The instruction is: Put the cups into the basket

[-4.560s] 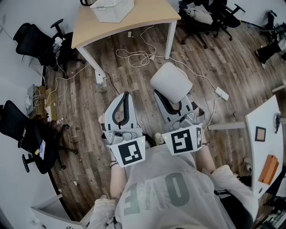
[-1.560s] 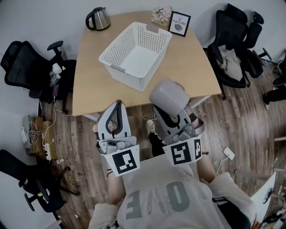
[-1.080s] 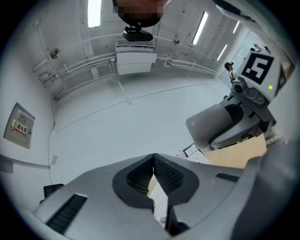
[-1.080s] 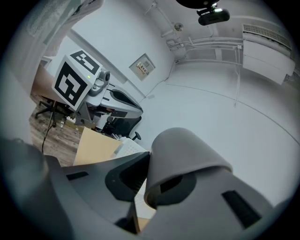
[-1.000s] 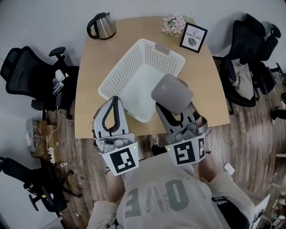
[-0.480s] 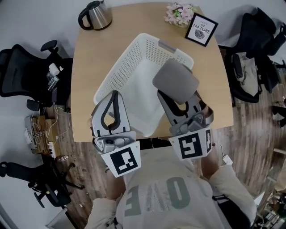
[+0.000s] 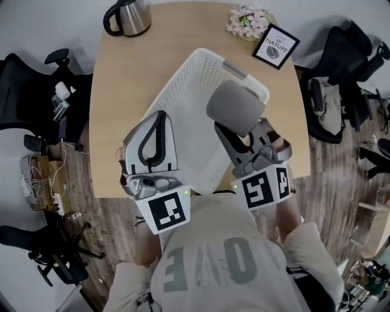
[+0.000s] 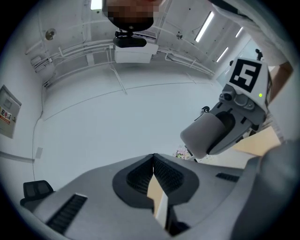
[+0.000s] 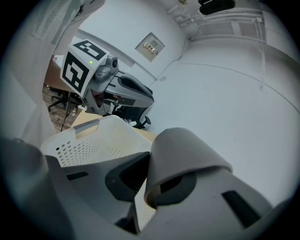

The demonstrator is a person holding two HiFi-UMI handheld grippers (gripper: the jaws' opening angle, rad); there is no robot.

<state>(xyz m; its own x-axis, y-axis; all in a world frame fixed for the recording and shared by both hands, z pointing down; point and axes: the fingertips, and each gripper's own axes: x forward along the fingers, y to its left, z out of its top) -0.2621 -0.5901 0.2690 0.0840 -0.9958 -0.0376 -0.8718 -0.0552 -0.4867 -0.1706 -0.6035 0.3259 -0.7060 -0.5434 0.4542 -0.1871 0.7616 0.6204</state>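
A grey cup (image 7: 234,108) sits in my right gripper (image 7: 239,127), which is shut on its rim, mouth toward the gripper. In the head view the cup hangs over the right part of the white perforated basket (image 7: 183,91) on the wooden table. In the right gripper view the cup (image 9: 183,159) fills the space between the jaws, with the basket (image 9: 89,138) below and to the left. My left gripper (image 7: 159,117) is shut and holds nothing; it hovers over the basket's near left wall. In the left gripper view its fingertips (image 8: 153,157) meet, and the cup (image 8: 206,136) shows at right.
On the table's (image 7: 122,79) far edge stand a steel kettle (image 7: 128,15), a flower bunch (image 7: 247,18) and a framed picture (image 7: 277,47). Black office chairs (image 7: 27,79) stand left of the table, another chair (image 7: 341,67) to its right. Cables lie on the floor at left.
The view has gone from bare floor to the table. The basket has come nearer, under both grippers. The cup stays in the right gripper and now hangs over the basket.
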